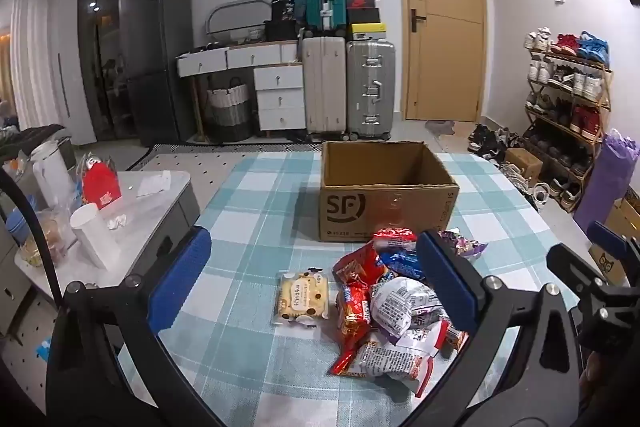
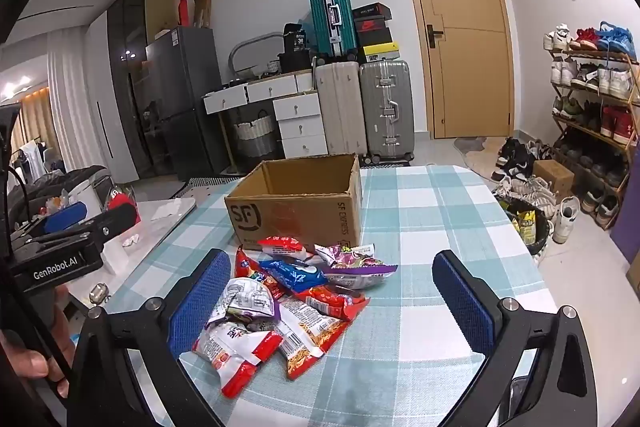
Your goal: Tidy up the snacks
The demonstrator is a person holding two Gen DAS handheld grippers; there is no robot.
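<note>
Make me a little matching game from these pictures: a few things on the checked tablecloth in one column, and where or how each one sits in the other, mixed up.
Things
1. cardboard box
2. yellow cake packet
3. blue snack bag
4. left gripper

Descriptions
A. lying alone, just left of the pile
B. open-topped, behind the snacks
C. jaws wide apart, holding nothing
D. in the heap among red packets

Pairs: 1-B, 2-A, 3-D, 4-C
</note>
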